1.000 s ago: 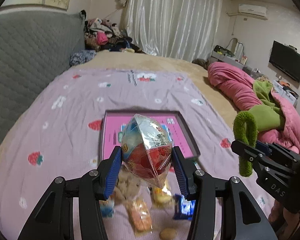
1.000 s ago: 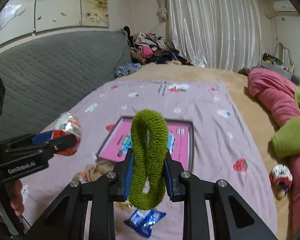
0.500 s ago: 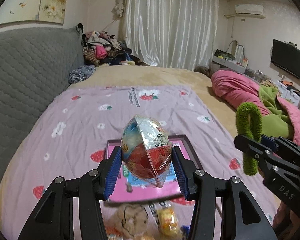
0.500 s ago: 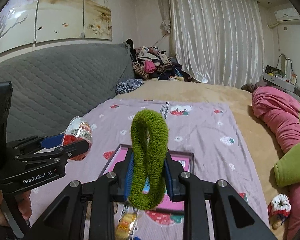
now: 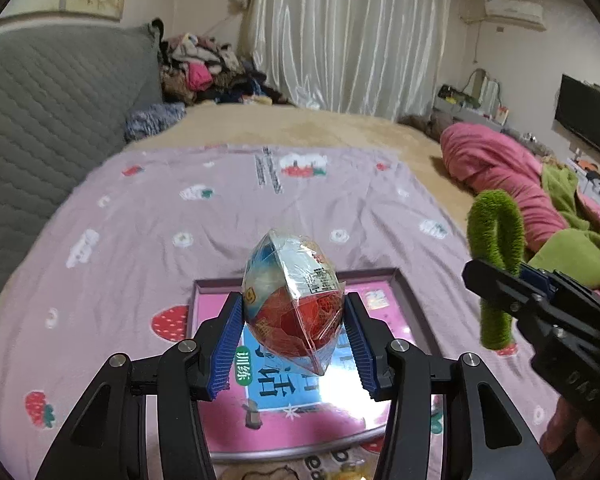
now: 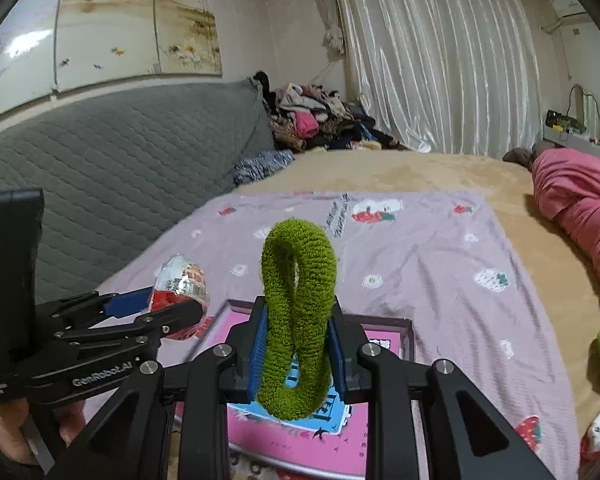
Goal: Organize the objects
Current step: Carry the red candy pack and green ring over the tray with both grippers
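My left gripper [image 5: 294, 344] is shut on a wrapped egg-shaped toy [image 5: 294, 300], red below and blue-white above, held above the near part of a pink box lid [image 5: 300, 412] lying on the lilac strawberry sheet [image 5: 220, 216]. My right gripper [image 6: 298, 350] is shut on a fuzzy green hair band [image 6: 298, 320], squeezed upright over the same pink box lid [image 6: 300, 444]. In the left wrist view the right gripper [image 5: 500, 280] with the hair band [image 5: 496, 232] is at the right. The left gripper [image 6: 168, 312] and the egg toy [image 6: 182, 292] show at the left of the right wrist view.
A grey quilted headboard [image 5: 40, 120] runs along the left. A heap of clothes [image 5: 204, 72] lies at the far corner, a pink and green duvet [image 5: 540, 208] at the right. Small snack packets [image 5: 348, 470] peek out below the box lid. A hand [image 6: 8, 440] holds the left gripper.
Both grippers have moved forward over the bed, each still holding its object. The pink lid has slid down under them, and the loose snacks have almost left the view.
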Demonstrator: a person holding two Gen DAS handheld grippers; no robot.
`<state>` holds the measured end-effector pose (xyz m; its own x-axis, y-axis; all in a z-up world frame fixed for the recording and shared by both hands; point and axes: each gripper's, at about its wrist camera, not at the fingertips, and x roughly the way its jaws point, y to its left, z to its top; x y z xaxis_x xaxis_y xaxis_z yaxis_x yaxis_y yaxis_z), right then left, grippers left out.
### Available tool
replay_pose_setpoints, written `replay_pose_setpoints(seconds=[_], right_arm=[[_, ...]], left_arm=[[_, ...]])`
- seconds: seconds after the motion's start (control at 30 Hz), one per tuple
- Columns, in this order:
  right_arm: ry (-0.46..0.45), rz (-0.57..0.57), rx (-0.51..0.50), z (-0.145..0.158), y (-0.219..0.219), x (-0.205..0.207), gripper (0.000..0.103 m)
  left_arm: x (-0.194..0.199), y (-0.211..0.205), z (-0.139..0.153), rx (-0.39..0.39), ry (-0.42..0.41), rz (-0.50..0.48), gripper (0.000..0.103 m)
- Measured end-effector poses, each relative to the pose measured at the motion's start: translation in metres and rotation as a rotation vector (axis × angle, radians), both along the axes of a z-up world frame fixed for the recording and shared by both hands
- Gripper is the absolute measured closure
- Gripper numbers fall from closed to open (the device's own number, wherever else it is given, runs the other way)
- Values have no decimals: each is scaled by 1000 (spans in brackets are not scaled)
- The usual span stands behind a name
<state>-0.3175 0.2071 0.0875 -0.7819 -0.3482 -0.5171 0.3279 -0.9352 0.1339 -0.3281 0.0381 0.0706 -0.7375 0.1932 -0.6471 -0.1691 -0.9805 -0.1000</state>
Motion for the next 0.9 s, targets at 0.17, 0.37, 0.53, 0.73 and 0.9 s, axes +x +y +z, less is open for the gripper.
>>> replay_pose_setpoints(seconds=[0.17,0.37,0.53,0.73,0.9], right_arm=[[-48,11,16,-36,-6,-34,76],[-104,33,-17,-75,-10,-70,76],[-167,51,-50,-106,-4,-90,76],[-233,12,-69,-127,10,-109,74],[-311,-17,-46,-151,11,-123,74]], left_arm=[[-29,-2,-26,-21,-26,12,51],[-62,-2,-58,-24,-57,26,51],[-86,-2,-86,-66,-104,30,51],[-103,2,-111,-70,-176,26,51],[-107,3,-119,-67,-197,47,51]])
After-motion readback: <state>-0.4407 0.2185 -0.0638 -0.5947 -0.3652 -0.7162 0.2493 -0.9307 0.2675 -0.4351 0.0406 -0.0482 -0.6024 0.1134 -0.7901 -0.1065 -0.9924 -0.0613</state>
